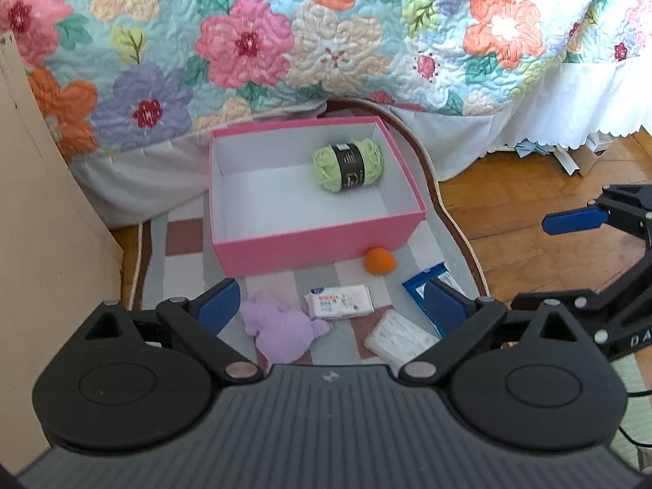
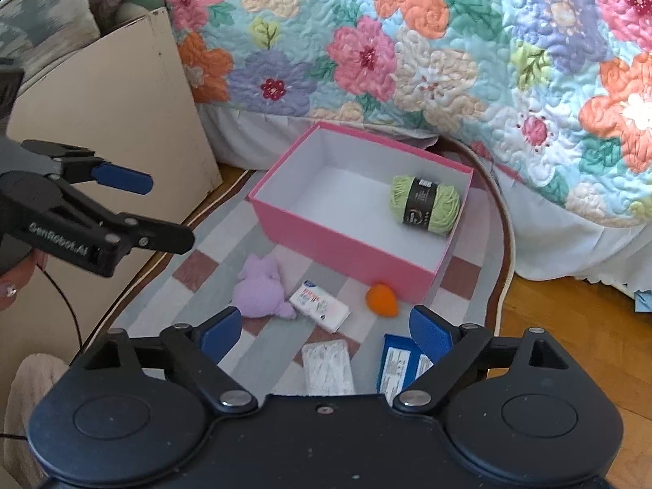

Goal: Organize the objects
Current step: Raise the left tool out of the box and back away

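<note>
A pink box (image 1: 318, 240) (image 2: 338, 244) stands open on the rug, and a green yarn ball (image 1: 348, 165) (image 2: 426, 203) lies inside it. In front of the box lie an orange ball (image 1: 379, 261) (image 2: 381, 299), a purple plush toy (image 1: 281, 326) (image 2: 258, 287), a tissue pack (image 1: 338, 301) (image 2: 320, 305), a white wrapped pack (image 1: 401, 340) (image 2: 328, 368) and a blue pack (image 1: 424, 285) (image 2: 397, 366). My left gripper (image 1: 332, 285) (image 2: 167, 212) hangs open above the plush and tissue pack, holding nothing. My right gripper (image 2: 325, 313) is open above the packs, empty.
A flowered quilt (image 1: 252, 40) hangs over the bed behind the box. A beige cabinet (image 1: 45, 212) (image 2: 122, 93) stands to the left. The striped rug (image 1: 183, 261) ends at a wooden floor (image 1: 517, 220) on the right, with papers (image 1: 570, 159) under the bed.
</note>
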Motion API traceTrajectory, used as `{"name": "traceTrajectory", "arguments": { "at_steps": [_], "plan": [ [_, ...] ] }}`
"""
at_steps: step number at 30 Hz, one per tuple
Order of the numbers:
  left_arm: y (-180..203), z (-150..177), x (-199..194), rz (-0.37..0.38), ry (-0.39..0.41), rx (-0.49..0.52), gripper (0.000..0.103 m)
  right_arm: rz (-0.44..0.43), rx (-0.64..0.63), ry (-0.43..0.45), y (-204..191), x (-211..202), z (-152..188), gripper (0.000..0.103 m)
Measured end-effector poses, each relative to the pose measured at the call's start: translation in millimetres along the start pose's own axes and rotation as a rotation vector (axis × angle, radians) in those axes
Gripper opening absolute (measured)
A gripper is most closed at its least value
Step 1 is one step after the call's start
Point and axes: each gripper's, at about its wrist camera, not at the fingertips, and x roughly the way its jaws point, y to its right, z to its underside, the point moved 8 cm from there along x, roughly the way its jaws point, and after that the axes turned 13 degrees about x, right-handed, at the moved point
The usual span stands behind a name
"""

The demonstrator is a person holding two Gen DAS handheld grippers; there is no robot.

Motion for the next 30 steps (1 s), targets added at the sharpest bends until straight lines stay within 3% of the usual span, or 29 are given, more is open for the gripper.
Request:
{"name": "traceTrajectory", "arguments": {
  "at_steps": [5, 13, 19, 24, 30],
  "plan": [
    [-4.0, 10.7, 4.8, 0.010, -0.018, -0.051, 0.098, 0.002, -0.016, -0.007, -3.5, -0.7, 11.5, 0.093],
    [-15.2, 23.7, 11.0, 0.055, 0.020, -0.161, 0.102, -0.009, -0.050, -0.028, -6.6, 1.3, 29.6, 0.093],
    [-8.6, 41.3, 34.0, 0.072, -0.007, -0.150, 0.103, -0.035, -0.047, -0.028, -3.2, 16.9, 45.1, 0.093],
    [5.8, 54.1, 61.2, 0.129, -0.052, -0.130, 0.103, -0.038, -0.044, -0.050, -0.6, 32.4, 62.4, 0.093],
    [20.0, 64.4, 79.3, 0.143, -0.079, -0.075, 0.102, -0.040, -0.109, -0.058, -6.4, 45.2, 81.0, 0.093]
  ]
}}
